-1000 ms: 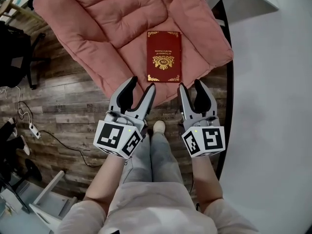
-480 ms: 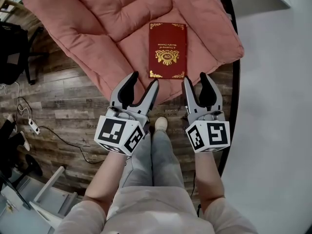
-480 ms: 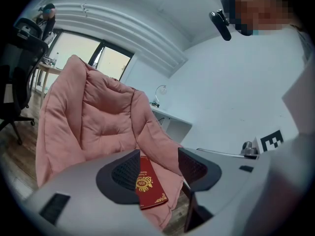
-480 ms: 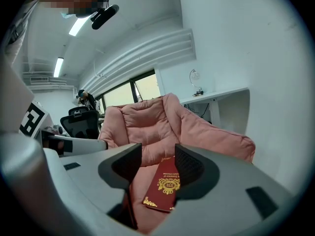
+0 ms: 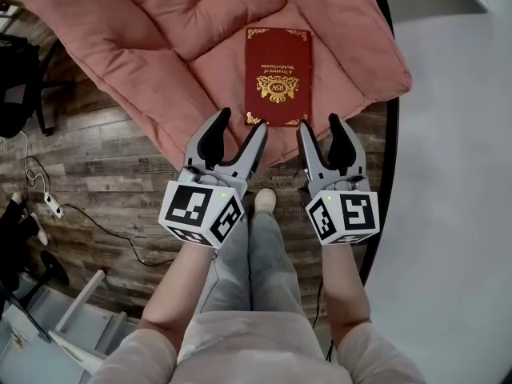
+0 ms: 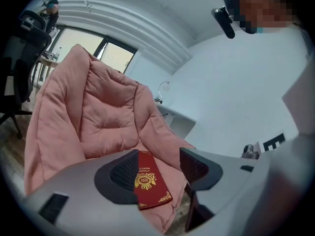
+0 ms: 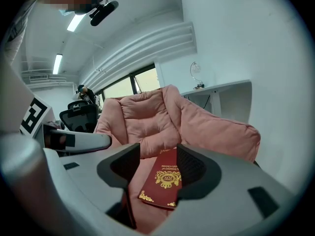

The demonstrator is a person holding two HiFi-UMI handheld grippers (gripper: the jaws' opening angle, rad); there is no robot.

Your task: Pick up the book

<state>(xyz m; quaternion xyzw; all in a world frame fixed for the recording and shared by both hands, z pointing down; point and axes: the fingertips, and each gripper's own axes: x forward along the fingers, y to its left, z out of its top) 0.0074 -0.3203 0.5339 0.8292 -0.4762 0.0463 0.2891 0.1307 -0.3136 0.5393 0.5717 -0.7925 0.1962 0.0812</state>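
Book (image 5: 278,76), red with gilt trim, lay flat on the pink chair cushion (image 5: 160,38) while the left tongs (image 5: 238,126) and right tongs (image 5: 320,126), empty and opening, hung short of its near edge: still the approach, with reaching in and clamping likely next.

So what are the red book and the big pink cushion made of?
The red book looks like a smooth hardcover, maybe leatherette, with shiny gold stamping. The pink cushion looks like soft padded fabric: puffy, with stitched tufts and folds.
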